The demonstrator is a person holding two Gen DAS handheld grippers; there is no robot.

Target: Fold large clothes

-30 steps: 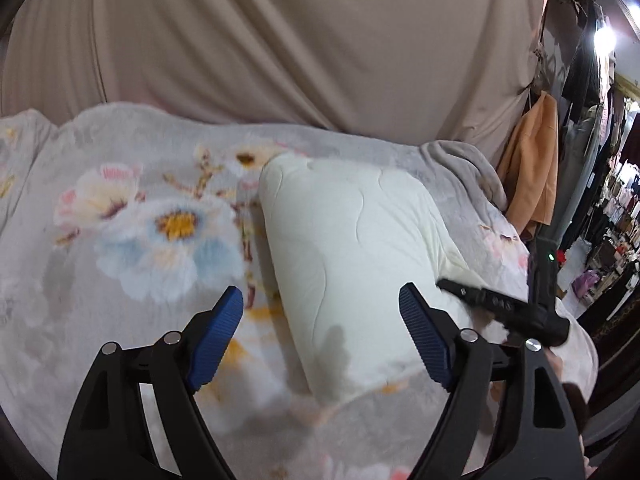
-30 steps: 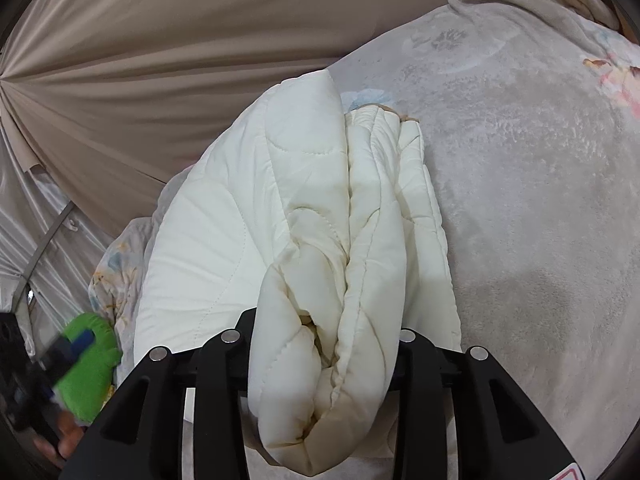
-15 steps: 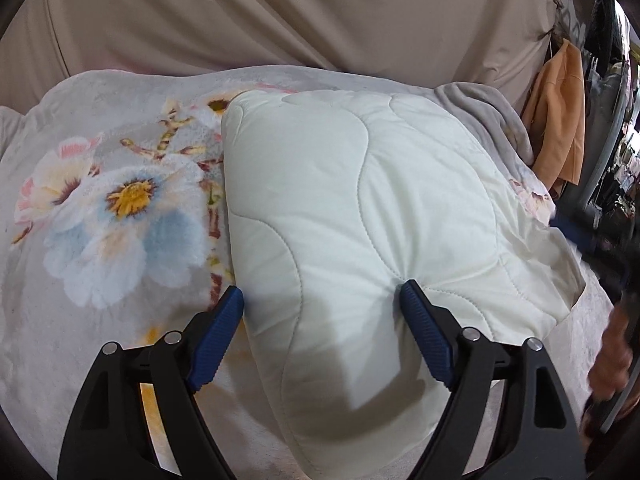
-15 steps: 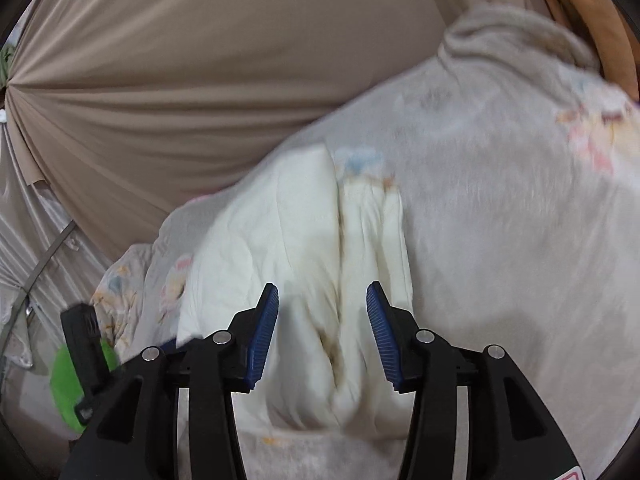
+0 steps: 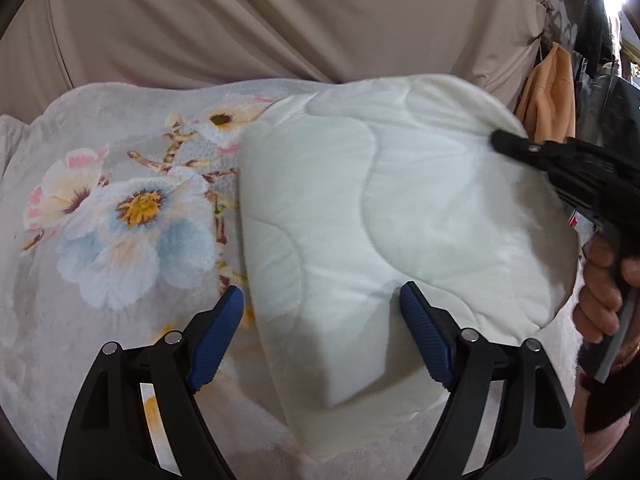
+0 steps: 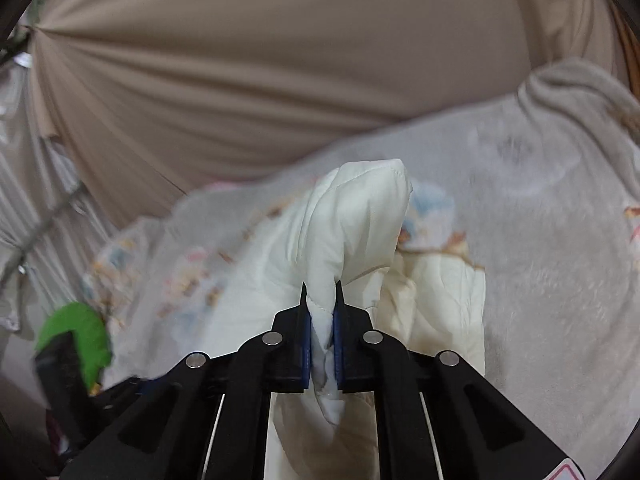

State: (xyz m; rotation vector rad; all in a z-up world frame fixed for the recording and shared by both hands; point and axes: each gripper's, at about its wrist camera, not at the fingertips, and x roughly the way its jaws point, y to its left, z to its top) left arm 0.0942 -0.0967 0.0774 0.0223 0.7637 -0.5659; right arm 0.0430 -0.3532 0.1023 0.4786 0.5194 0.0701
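Observation:
A cream quilted garment (image 5: 380,216) lies folded on a grey floral blanket (image 5: 108,216). My left gripper (image 5: 322,308) is open, its blue pads either side of the garment's near corner, which lies between the jaws. My right gripper (image 6: 321,300) is shut on a fold of the same garment (image 6: 356,220) and holds that fold lifted above the blanket (image 6: 540,248). The right gripper also shows as a dark blurred shape in the left wrist view (image 5: 560,160), over the garment's far right edge, with the person's hand behind it.
A beige curtain (image 5: 280,20) hangs behind the bed. An orange garment (image 5: 548,88) and dark clothes hang at the far right. The left gripper's green-topped body (image 6: 76,332) shows at the lower left of the right wrist view.
My right gripper opened, then closed on a fold of the garment and lifted it. My left gripper moved forward so the garment's corner sits between its open jaws.

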